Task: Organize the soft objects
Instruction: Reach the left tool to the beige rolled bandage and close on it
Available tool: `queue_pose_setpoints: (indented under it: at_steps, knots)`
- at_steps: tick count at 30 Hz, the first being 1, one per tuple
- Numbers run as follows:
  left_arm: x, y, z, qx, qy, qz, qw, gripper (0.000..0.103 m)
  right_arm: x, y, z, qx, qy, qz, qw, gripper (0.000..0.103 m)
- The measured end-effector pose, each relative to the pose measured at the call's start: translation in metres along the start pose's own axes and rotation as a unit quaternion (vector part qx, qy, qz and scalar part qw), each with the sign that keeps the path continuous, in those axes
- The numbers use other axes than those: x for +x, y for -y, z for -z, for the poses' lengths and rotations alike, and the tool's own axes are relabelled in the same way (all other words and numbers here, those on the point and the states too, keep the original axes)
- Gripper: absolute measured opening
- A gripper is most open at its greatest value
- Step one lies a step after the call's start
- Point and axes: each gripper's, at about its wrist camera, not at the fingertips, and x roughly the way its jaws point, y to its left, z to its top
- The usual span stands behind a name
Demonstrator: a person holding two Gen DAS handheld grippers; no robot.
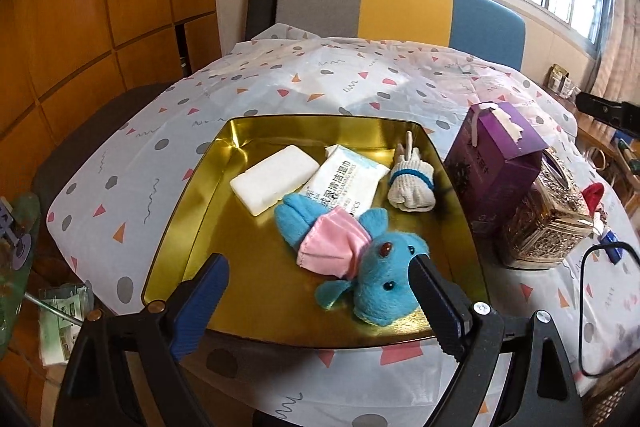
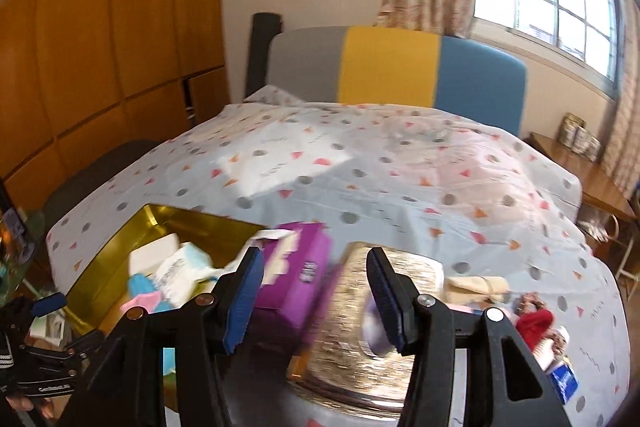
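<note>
A shallow gold metal tray (image 1: 188, 195) sits on a table under a white cloth printed with grey dots and pink and orange triangles (image 1: 328, 83); everything here is placed against that tray. Inside it, toward the far left, lies a white rectangular sponge block (image 1: 274, 179). Just right of the block is a white soft pack of wet wipes with blue trim (image 1: 348, 179), and at the tray's far right edge rests a rolled cream sock bound with a blue band (image 1: 412, 187). Nearer the front of the tray lies a blue plush toy in a pink cloth wrap (image 1: 352, 251), its legs overlapping the lower end of the wipes pack.

The left gripper (image 1: 320, 267) hovers over the tray's near edge with its blue-padded jaws spread wide — the right jaw is at the plush toy's head, the left jaw well clear of it, and nothing is clamped.

Just outside the tray's right wall stands a purple cardboard box with a taped top (image 1: 496, 163), and beside that an ornate gold-patterned box (image 1: 548, 215).

The right gripper (image 2: 316, 291), seen in a blurred view, is right of the tray above the purple box and the ornate box — its jaws stand partly apart and grip nothing.
</note>
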Motion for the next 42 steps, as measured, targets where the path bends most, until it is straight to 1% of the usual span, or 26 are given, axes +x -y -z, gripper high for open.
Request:
queue_pose_setpoints:
  at_steps: [2,3,5,6,8,12,16,19,21,24,27,28,29,30,31,32,33,34,35,37,40,42]
  knots:
    - [-0.001,0.003,0.0,0.002,0.001,0.0,1.0,0.092,-0.001,0.007,0.001,0.007,0.001,0.004,1.0,0.054]
    - [-0.001,0.004,0.0,0.003,0.001,0.0,1.0,0.092,-0.004,0.025,0.004,0.024,0.002,0.016,1.0,0.054]
    - [-0.002,0.007,-0.001,0.009,0.001,0.002,1.0,0.092,-0.006,0.04,0.006,0.034,0.0,0.027,0.999,0.054]
    - [-0.002,0.009,-0.002,0.013,0.002,0.0,0.9999,0.092,-0.006,0.04,0.006,0.034,0.0,0.027,0.999,0.054]
    - [-0.003,0.014,-0.002,0.021,0.004,0.0,0.9998,0.092,-0.008,0.059,0.009,0.045,-0.003,0.044,0.998,0.054]
    - [-0.003,0.024,-0.003,0.034,0.003,0.004,0.9994,0.092,-0.01,0.097,0.017,0.076,-0.013,0.075,0.994,0.054]
    - [-0.004,0.033,-0.005,0.047,0.003,0.011,0.9988,0.092,-0.008,0.14,0.029,0.11,-0.024,0.11,0.988,0.054]
    - [-0.007,0.042,-0.006,0.062,0.008,0.019,0.9979,0.092,-0.005,0.171,0.042,0.136,-0.034,0.137,0.981,0.054]
    - [-0.009,0.047,-0.008,0.071,0.011,0.029,0.997,0.091,0.0,0.195,0.054,0.157,-0.045,0.158,0.974,0.054]
    - [-0.015,0.058,-0.016,0.085,0.021,0.042,0.9953,0.09,0.006,0.224,0.07,0.188,-0.06,0.177,0.964,0.054]
    - [-0.021,0.07,-0.027,0.098,0.033,0.059,0.9929,0.088,0.007,0.252,0.091,0.232,-0.068,0.195,0.95,0.054]
    - [-0.023,0.076,-0.031,0.105,0.036,0.066,0.9916,0.086,0.007,0.268,0.102,0.267,-0.078,0.203,0.939,0.054]
    - [-0.025,0.082,-0.036,0.113,0.039,0.075,0.99,0.083,0.007,0.268,0.102,0.267,-0.078,0.203,0.939,0.054]
    - [-0.027,0.09,-0.042,0.122,0.041,0.086,0.988,0.082,0.008,0.275,0.106,0.283,-0.086,0.21,0.932,0.054]
    - [-0.028,0.099,-0.048,0.132,0.043,0.097,0.9855,0.079,0.005,0.288,0.113,0.317,-0.091,0.212,0.92,0.054]
    - [-0.029,0.107,-0.052,0.142,0.045,0.105,0.9833,0.077,0.003,0.292,0.116,0.328,-0.092,0.212,0.916,0.054]
    - [-0.03,0.117,-0.057,0.153,0.046,0.116,0.9803,0.075,0.003,0.292,0.116,0.328,-0.092,0.212,0.916,0.054]
    - [-0.03,0.129,-0.064,0.165,0.045,0.131,0.9765,0.07,0.0,0.299,0.122,0.352,-0.097,0.212,0.907,0.054]
    - [-0.031,0.139,-0.069,0.176,0.042,0.145,0.9729,0.067,0.0,0.299,0.122,0.352,-0.097,0.212,0.907,0.054]
    - [-0.031,0.165,-0.08,0.199,0.037,0.174,0.9637,0.067,-0.003,0.305,0.127,0.373,-0.095,0.201,0.901,0.054]
    - [-0.031,0.206,-0.098,0.233,0.033,0.199,0.9514,0.066,-0.005,0.305,0.127,0.377,-0.09,0.198,0.9,0.054]
    - [-0.028,0.234,-0.11,0.254,0.028,0.208,0.9442,0.066,-0.01,0.305,0.127,0.382,-0.083,0.191,0.9,0.054]
